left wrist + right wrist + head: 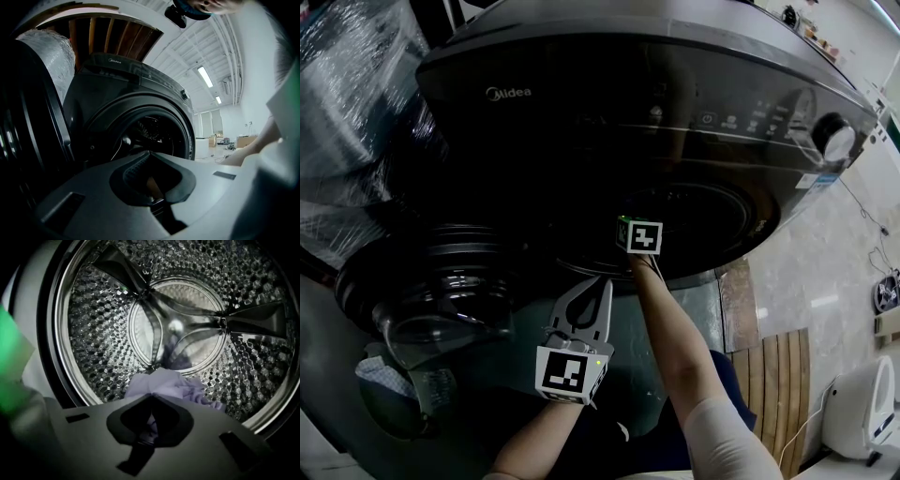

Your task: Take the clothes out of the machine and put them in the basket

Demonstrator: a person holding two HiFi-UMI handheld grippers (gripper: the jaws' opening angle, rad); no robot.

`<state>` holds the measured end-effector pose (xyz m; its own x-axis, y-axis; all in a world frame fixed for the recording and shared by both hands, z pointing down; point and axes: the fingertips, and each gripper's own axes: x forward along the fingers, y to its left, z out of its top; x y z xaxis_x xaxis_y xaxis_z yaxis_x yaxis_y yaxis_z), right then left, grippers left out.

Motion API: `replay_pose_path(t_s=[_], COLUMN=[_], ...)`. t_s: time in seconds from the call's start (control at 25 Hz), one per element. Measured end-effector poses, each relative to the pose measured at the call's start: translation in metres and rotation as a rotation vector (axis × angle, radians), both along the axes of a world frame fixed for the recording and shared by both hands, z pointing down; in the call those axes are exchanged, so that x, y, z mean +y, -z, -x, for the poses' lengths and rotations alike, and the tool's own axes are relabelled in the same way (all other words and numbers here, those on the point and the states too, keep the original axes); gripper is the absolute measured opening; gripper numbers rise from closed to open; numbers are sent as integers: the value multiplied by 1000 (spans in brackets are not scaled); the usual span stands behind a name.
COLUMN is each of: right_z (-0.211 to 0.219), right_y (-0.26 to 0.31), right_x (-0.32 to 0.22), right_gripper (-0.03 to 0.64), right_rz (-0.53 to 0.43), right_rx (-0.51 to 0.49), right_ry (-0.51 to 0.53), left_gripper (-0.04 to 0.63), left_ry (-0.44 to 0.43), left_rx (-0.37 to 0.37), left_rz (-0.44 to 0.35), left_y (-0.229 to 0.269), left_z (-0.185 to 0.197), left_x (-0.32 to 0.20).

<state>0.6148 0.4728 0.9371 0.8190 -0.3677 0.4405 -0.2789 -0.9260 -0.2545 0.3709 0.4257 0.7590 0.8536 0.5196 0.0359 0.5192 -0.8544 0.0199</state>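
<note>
The dark front-loading washing machine stands with its round door swung open to the left. My right gripper reaches into the steel drum and is shut on a pale lilac cloth bunched at the drum's bottom. In the head view only its marker cube and the forearm show at the drum mouth. My left gripper hangs level in front of the machine, below the opening, with its jaws together and nothing between them; in its own view the left gripper faces the drum mouth.
A plastic-wrapped bulk stands left of the machine. On the tiled floor to the right are a wooden slatted board, a white appliance and a small fan. The open door takes up the lower left.
</note>
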Motion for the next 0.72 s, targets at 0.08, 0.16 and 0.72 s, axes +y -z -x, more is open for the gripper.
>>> replay_pose_path(t_s=[0.08,0.16,0.72], right_z=[1,4,38], right_y=[2,2,31], right_x=[-2,0,21], right_gripper=[12,12,11], right_rz=[18,54,-1], right_rx=[11,22,122], right_ry=[4,8,-4], left_gripper=[20,20,20], left_ry=[1,1,12], left_rx=[1,-4,-1], left_rz=[0,0,-2], left_y=[1,-1,1], left_z=[0,0,-1], left_x=[0,1,3])
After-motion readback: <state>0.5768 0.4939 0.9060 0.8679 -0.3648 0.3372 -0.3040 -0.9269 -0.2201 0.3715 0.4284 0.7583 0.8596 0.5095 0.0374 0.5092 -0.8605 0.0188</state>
